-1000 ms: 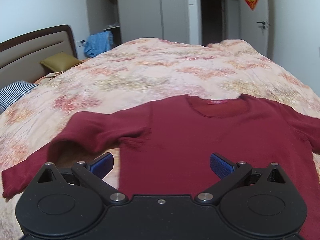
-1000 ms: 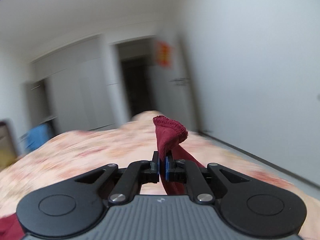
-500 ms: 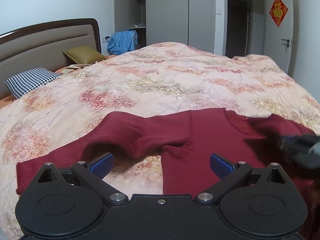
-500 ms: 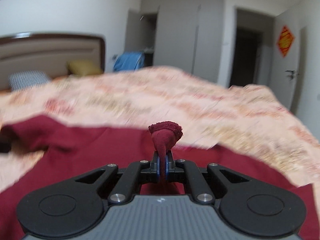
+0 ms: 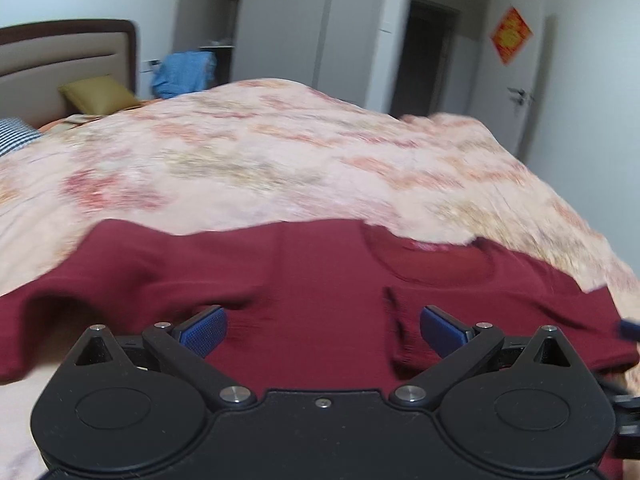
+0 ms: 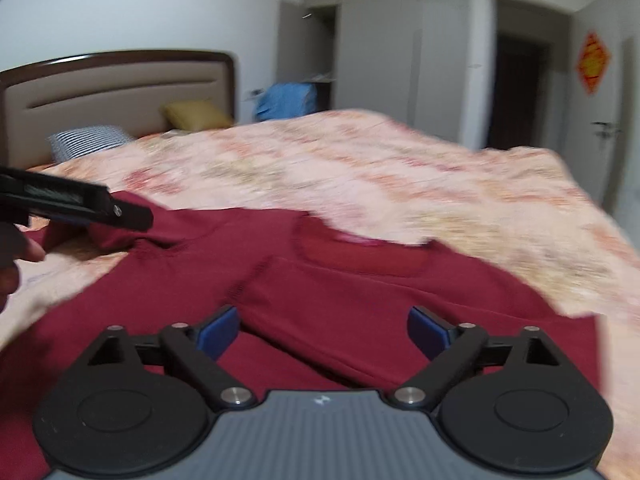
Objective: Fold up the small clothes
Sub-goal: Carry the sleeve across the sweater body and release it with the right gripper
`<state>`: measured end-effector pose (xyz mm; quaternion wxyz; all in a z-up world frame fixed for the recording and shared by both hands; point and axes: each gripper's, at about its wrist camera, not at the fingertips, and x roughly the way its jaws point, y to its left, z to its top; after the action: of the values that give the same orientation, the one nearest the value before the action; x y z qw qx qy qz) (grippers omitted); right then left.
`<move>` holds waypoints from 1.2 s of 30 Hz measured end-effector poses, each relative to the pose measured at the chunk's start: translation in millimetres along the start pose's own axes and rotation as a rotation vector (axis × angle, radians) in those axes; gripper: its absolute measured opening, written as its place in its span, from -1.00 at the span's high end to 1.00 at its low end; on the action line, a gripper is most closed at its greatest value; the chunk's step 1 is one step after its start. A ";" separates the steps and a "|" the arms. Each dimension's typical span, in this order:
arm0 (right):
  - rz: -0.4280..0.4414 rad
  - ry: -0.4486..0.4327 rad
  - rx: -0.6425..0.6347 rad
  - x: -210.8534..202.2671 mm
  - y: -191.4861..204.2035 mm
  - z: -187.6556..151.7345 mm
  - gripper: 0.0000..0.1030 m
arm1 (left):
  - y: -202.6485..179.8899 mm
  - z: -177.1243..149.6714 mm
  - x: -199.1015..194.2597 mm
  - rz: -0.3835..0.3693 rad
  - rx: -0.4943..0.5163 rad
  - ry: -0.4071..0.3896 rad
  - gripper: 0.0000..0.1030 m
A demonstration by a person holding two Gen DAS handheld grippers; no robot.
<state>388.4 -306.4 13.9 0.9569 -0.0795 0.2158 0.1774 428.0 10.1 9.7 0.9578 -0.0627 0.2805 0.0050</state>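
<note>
A dark red knit sweater lies spread flat on the bed's quilt, a soft cover with a pale floral print. Its round ribbed collar faces away. The left hand-held gripper hovers over it, blue pads apart and empty. The right hand-held gripper has just been opening; nothing sits between its jaws. Only the right view shows a sleeve folded across the chest, and a hand at the left edge.

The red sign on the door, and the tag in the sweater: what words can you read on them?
Nothing here can be read.
Red sign on the door: gold marks, too blurred to read.
Pink tag inside the collar of the sweater: too small and blurred to read.
</note>
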 end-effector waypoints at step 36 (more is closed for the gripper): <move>-0.551 0.119 0.232 -28.7 -107.0 -76.5 -1.00 | -16.6 -33.0 34.9 0.101 0.073 0.154 -0.99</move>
<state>374.7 -431.6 -33.8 0.9573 -0.0353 0.2608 -0.1198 440.4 -11.3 -34.7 0.9336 -0.0136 0.3560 0.0379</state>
